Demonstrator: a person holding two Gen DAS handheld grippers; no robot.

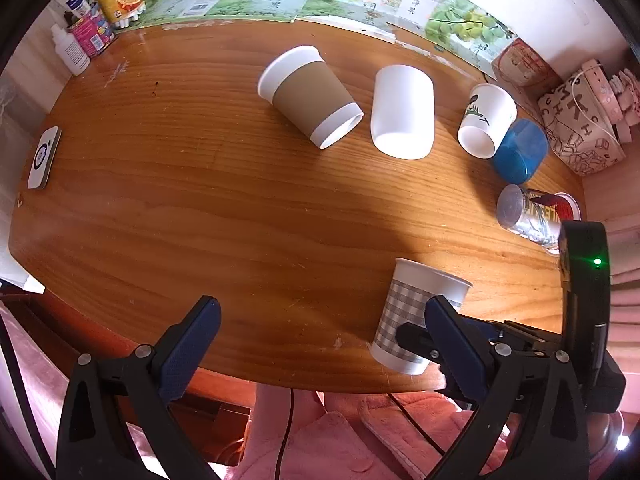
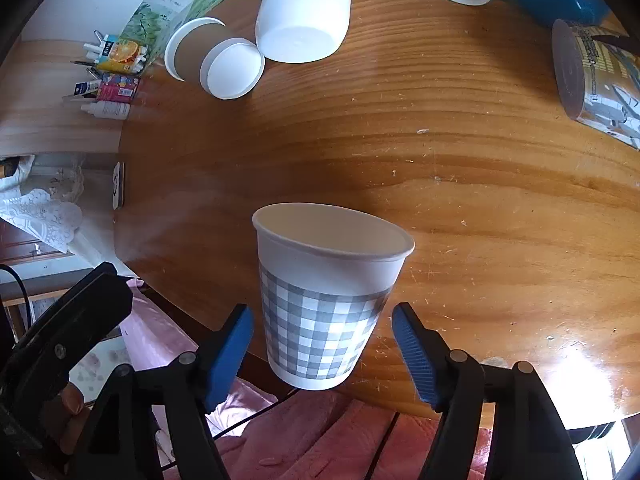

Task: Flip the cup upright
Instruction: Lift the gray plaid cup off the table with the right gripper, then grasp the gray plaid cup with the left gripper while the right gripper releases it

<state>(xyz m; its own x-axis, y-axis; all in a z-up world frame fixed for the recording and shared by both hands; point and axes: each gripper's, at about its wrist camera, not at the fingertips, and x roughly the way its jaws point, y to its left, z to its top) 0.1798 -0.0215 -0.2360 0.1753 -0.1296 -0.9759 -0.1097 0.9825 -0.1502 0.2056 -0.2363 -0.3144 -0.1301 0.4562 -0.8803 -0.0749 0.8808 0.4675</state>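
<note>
A grey-checked paper cup [image 2: 324, 300] stands upright, mouth up, at the near edge of the wooden table [image 2: 460, 184]. My right gripper [image 2: 324, 346] is open, its blue pads on either side of the cup's lower body with a gap on each side. The cup [image 1: 416, 312] also shows in the left wrist view, partly behind my left gripper's right finger. My left gripper [image 1: 320, 332] is open and empty, to the left of the cup over the near table edge.
Lying on their sides further back: a brown-sleeved cup [image 1: 310, 94], a plain white cup [image 1: 402, 110], a leaf-print cup [image 1: 486, 118], a blue cup [image 1: 520, 150] and a foil-print cup [image 1: 528, 216]. Bottles and boxes [image 1: 86, 28] stand at the back left, a white device [image 1: 44, 156] at left.
</note>
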